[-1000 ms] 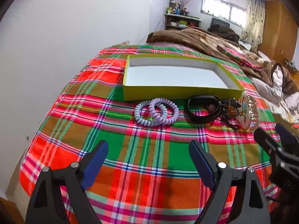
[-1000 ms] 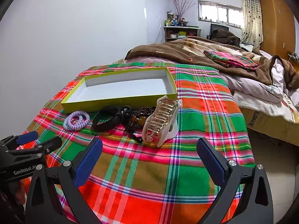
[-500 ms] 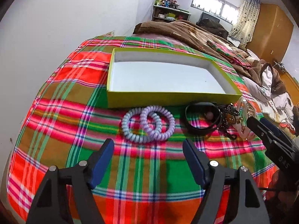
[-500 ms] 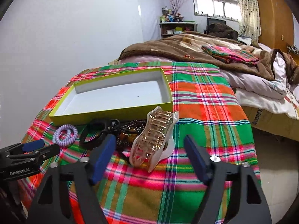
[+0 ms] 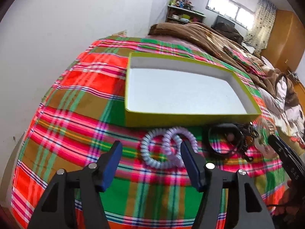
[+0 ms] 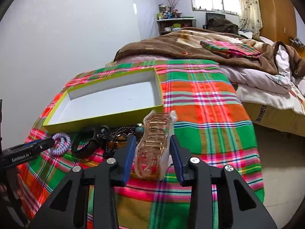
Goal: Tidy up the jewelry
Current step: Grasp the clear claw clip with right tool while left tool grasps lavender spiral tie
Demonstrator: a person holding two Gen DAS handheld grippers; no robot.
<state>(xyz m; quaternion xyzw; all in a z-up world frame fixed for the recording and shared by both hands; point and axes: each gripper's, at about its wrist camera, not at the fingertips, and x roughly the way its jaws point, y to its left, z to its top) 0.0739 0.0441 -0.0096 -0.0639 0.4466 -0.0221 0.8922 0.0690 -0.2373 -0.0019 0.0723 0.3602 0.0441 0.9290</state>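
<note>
Step in hand, by judgement: the first pick-ups of the sorting job. The box [image 5: 183, 93] is bare inside and every piece lies outside it on the plaid blanket [image 5: 80, 103] covering the bed.

Left side. The left tongs [image 5: 151, 153] stand open, holding nothing, low over the blanket and pointing toward the box. Their right pad [image 5: 187, 156] overlaps the near edge of the purple coil hair tie [image 5: 187, 136]; the pale blue coil hair tie [image 5: 146, 153] lies between the pads. Contact cannot be confirmed. Both ties overlap one another, just beside the near wall of the box.

Centre. A black strap [image 6: 84, 143] and a tangle of dark beads [image 6: 118, 135] lie against the same near wall, touching each other, between the hair ties and the hair claw.

Right side. The right tongs [image 6: 152, 152] are open and straddle the hair claw [image 6: 154, 143], one pad on either flank. The gaps look narrow; whether either pad touches is not clear. The claw lies near the box's near right corner, its long axis roughly in line with the tongs.

Next move, by judgement: each pair must close on its piece, lift clear of the wall, and carry it over into the box. The left pair may need a slight shift right to take both ties. The glossy, curved claw could slip or twist under the squeeze.
</note>
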